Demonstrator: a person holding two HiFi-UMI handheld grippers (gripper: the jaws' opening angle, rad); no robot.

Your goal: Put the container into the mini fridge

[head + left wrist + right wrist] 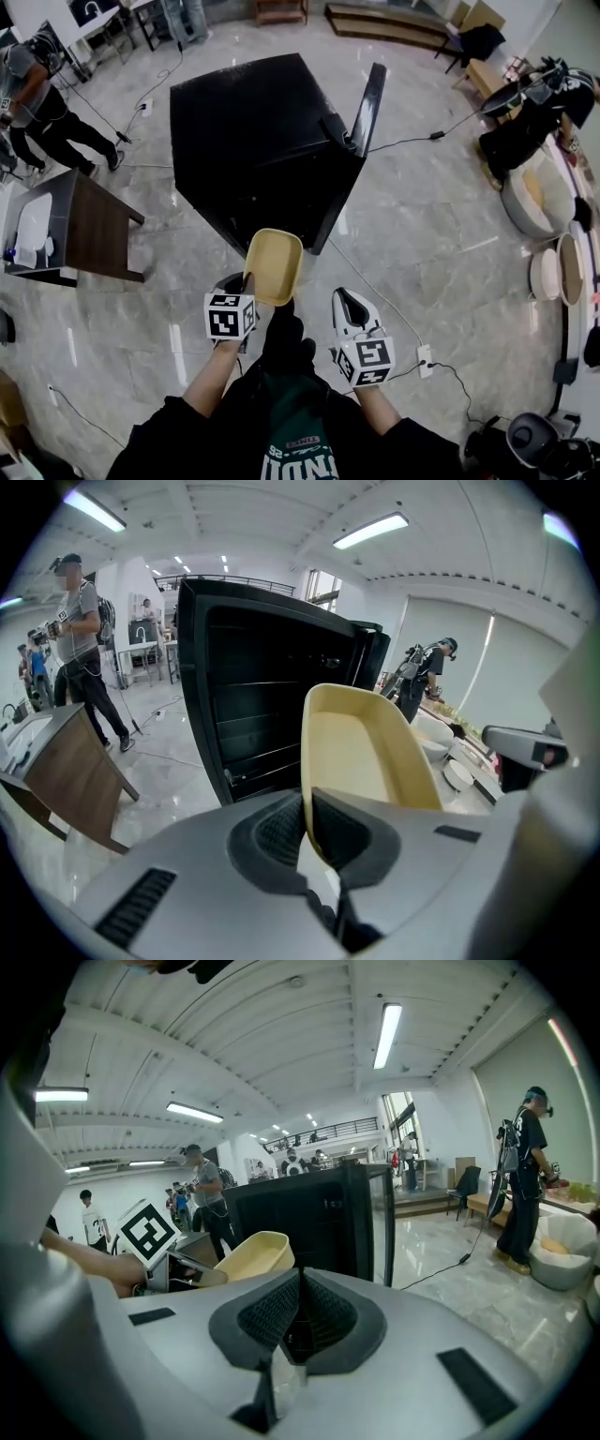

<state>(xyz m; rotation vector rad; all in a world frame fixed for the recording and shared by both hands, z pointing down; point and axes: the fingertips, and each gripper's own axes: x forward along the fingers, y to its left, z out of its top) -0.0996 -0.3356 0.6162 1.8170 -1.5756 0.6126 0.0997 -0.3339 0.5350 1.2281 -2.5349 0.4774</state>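
Now, container (pixel 274 265): a pale yellow open tub, carried in the air in front of the person. It is short of the mini fridge (pixel 253 141), not touching it and not yet inside.
Grip on the container: the left gripper (pixel 246 284) is clamped on the near rim, with one pad inside the wall and one outside. The thin wall is likely the only part that narrow jaws can pinch, hence the edge hold.
Tilt: in the left gripper view the tub stands on its edge with the open side turned right. It looks empty, so the tilt should spill nothing.
Right gripper (pixel 345 302): the jaws are closed on nothing. It sits beside the tub without touching it, probably kept free for the door.
Fridge front: it faces the person, and dark shelves show inside.
Door (pixel 368 108): swung wide at the right, which leaves the opening unobstructed.
Stage: judged to be the carry toward the fridge, about midway.
Next need: level the tub and aim it at a shelf gap.
Risk: the one-edge hold may let the tub swing, slip, or knock a shelf.
Surroundings: a table (pixel 94 230) stands at the left, a cable (pixel 394 145) lies on the floor, and other people (pixel 37 103) are well apart.
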